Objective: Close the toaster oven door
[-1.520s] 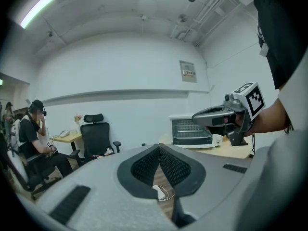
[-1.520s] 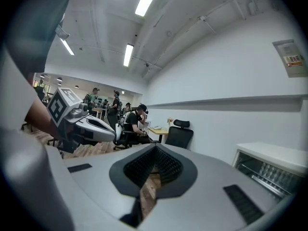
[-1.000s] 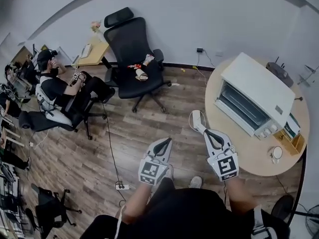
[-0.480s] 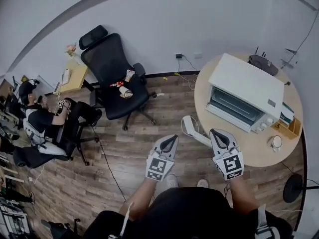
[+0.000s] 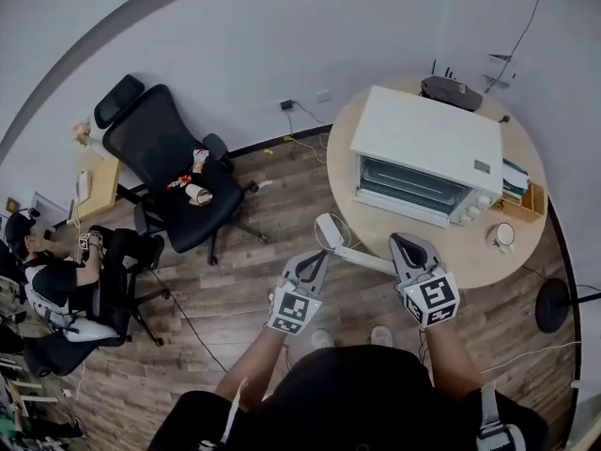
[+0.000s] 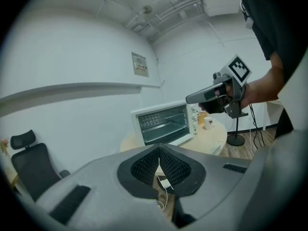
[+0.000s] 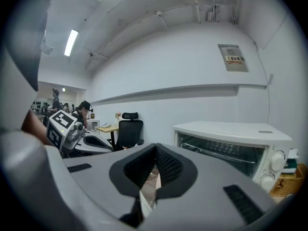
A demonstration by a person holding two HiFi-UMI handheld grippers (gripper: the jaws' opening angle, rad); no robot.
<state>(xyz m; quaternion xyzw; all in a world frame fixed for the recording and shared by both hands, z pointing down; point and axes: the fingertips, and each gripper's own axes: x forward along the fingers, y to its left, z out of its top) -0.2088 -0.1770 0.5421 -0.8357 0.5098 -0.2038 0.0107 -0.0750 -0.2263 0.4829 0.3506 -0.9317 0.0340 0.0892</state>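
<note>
Head view: the oven (image 5: pixel 427 163) sits on a round table (image 5: pixel 470 271), long axis running left to right, mouth facing me, wire racks (image 5: pixel 413 181) inside. A wooden box (image 5: pixel 531 205) beside it holds flat packs (image 5: pixel 516 178). Both my left gripper (image 5: pixel 317 257) and right gripper (image 5: pixel 402 243) are fully closed, empty, near the table edge. Left gripper view shows the door (image 6: pixel 166 136) folded down; only the head view shows the router (image 5: pixel 451 92) behind.

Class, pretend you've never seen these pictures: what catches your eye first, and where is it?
A white toaster oven, door open, sits on the round table at upper right. In the foreground the left gripper and right gripper, both shut, point toward it. A black office chair stands by the wall at left.
</note>
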